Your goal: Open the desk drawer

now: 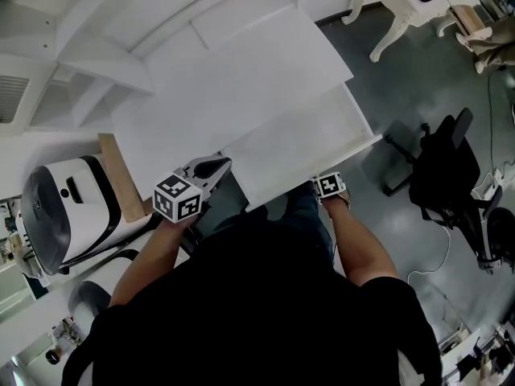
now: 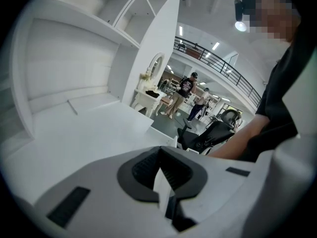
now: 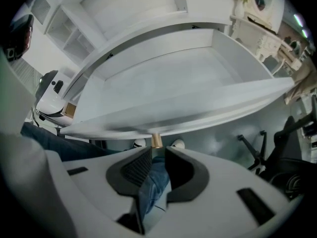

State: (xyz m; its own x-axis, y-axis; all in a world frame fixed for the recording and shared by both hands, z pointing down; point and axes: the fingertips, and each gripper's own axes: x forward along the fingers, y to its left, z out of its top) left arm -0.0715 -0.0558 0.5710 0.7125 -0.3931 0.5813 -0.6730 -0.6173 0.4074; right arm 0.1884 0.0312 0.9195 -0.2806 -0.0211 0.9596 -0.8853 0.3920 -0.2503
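Right gripper jaws stood parted, gripping nothing, with the small knob just beyond the tips, in line with the gap. Drawer sat pulled out from the white desk. Left gripper hung over the desktop, tips together, empty.

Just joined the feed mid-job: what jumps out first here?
The white drawer stands pulled well out of the desk, nothing visible inside. The right gripper sits just below its front edge, jaws apart, just short of the small brass-coloured knob. The left gripper, shut, is over the desktop's near edge.
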